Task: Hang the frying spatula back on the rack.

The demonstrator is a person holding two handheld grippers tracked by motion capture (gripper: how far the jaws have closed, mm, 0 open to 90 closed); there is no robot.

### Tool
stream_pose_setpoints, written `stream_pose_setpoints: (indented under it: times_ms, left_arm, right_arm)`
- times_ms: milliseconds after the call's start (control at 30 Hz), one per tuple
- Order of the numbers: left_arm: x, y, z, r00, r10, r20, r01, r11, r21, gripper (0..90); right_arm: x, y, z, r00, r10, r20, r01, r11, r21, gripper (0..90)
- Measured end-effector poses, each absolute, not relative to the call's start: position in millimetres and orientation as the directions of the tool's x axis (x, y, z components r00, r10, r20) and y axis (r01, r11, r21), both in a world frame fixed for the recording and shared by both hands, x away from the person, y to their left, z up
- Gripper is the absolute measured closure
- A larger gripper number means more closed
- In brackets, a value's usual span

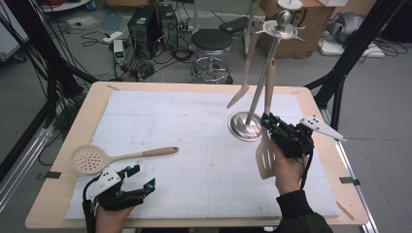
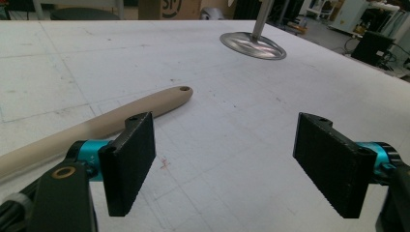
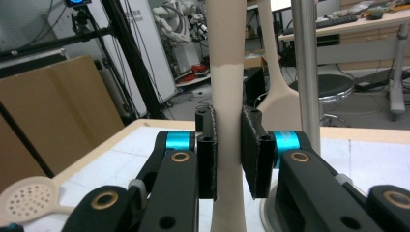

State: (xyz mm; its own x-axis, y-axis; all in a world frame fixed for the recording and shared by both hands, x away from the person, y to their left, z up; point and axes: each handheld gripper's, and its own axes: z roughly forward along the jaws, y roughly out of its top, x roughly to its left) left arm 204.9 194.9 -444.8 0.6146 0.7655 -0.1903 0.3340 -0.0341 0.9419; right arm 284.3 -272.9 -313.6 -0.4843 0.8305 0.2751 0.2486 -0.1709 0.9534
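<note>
My right gripper [image 1: 270, 122] clamps the beige slotted spatula [image 1: 265, 158] by the steel rack [image 1: 252, 112]; my left gripper [image 1: 144, 180], jaws open, hasn't taken the beige perforated skimmer [image 1: 88, 158] lying on the tabletop [image 1: 194, 160].

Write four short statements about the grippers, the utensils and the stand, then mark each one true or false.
1. The right gripper is clamped on the slotted spatula. True.
2. The left gripper grips the skimmer. False: its jaws stand open, with the handle lying outside them on the mat.
3. A solid spatula hangs from the metal stand. True.
4. The skimmer hangs on the stand. False: it lies flat on the white mat.
</note>
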Motion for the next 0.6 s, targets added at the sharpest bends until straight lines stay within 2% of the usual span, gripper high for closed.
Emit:
stream_pose_setpoints:
  times_ms: [333, 600]
  left_arm:
    - [205, 195, -445, 0.613, 0.767, -0.189, 0.332, -0.033, 0.943, 23.6]
    - [205, 195, -444, 0.614, 0.767, -0.188, 0.331, -0.033, 0.943, 23.6]
  right_arm:
    - [280, -272, -293, -0.465, 0.848, 0.255, 0.181, -0.191, 0.965, 78.4]
    - [281, -271, -280, -0.451, 0.860, 0.239, 0.165, -0.184, 0.969, 78.4]
